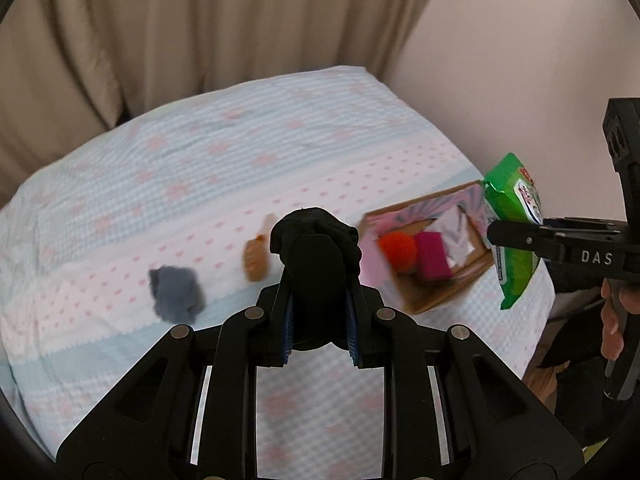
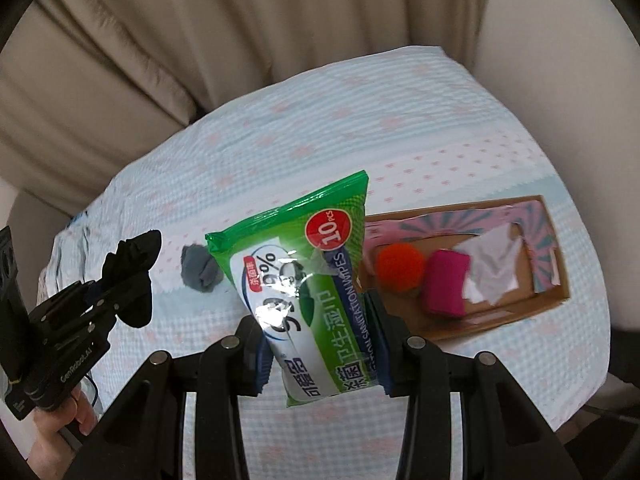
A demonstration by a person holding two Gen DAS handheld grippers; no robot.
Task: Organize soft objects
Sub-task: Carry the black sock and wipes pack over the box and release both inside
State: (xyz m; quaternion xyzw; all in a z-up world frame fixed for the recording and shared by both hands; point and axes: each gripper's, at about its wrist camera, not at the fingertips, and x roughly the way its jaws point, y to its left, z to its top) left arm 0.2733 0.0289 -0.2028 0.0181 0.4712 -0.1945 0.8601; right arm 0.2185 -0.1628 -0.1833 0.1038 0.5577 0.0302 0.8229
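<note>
Bed (image 2: 460,128), under a pale blue and pink quilted cover, filling the middle of both views; curtain behind, toward 12 o'clock.

Cardboard box (image 2: 556,240), open-topped, lying flat on the cover at 3 o'clock of the right wrist view, long axis running roughly 9 to 3 o'clock; evidently the collecting place, since an orange pompom (image 2: 400,267), a magenta block (image 2: 445,283) and a crumpled white sheet (image 2: 490,270) already sit inside, side by side.

Pack of wet wipes (image 2: 304,280), green, clamped across its lower part between the right tongs (image 2: 320,354); lifted clear of the cover, just left of the box, long axis tilted from about 7 to 1 o'clock, sealed top edge pointing away toward 1 o'clock. Held by the lower end, probably so the free end can drop into the box first.

Black cloth (image 1: 314,248), bunched, pinched in the left tongs (image 1: 316,324), pressed fully together on the fabric; raised above the cover, bundle standing along the fingers toward 12 o'clock.

Grey cloth ball (image 1: 176,294), loose on the cover at 9 o'clock of the left tongs, not yet collected.

Small tan soft toy (image 1: 256,258), blurred, on the cover between grey ball and black cloth; long axis near 12 to 6 o'clock.
</note>
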